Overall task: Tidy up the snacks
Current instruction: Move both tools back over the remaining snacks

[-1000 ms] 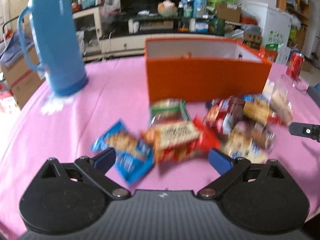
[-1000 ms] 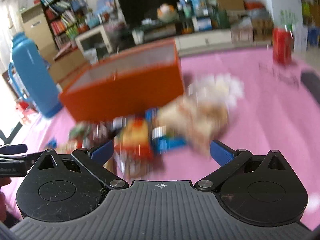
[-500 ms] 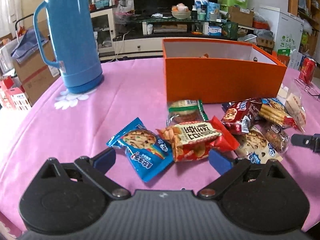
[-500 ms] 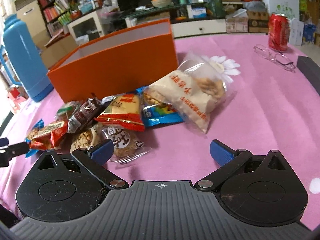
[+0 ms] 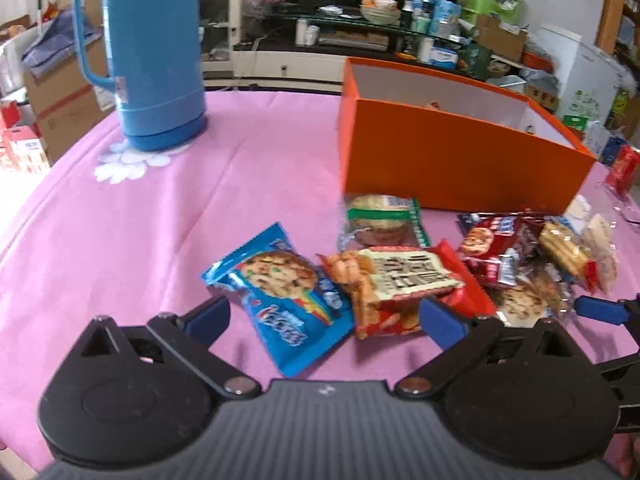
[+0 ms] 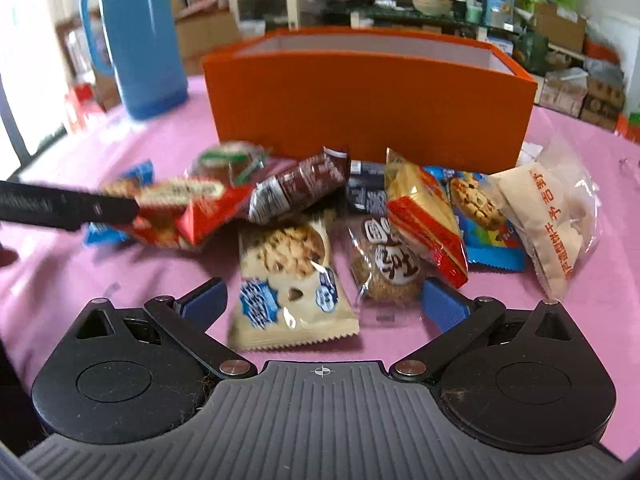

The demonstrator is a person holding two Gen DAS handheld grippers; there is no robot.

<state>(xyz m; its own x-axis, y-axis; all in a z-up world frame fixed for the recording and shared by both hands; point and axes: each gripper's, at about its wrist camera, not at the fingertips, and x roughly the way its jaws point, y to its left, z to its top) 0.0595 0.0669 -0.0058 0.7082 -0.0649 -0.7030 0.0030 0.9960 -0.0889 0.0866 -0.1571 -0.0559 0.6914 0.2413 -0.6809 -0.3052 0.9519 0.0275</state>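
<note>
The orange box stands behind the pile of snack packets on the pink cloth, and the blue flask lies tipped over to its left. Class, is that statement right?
Not quite. The blue flask is standing upright, not tipped over; the left wrist view shows it on its base. The rest holds: the orange box stands behind the snack packets on the pink cloth, with the flask to its left.

Both tools share one build. The left gripper [image 5: 324,314] has a ribbed dark-grey body, two rounded black housings with triangular cut-outs, black linkage arms on silver rivets, and blue fingertips [image 5: 210,314]. The right gripper [image 6: 324,300] matches it — plus a crosshair mark between the rivets and scuffs with lint along the housings.
</note>
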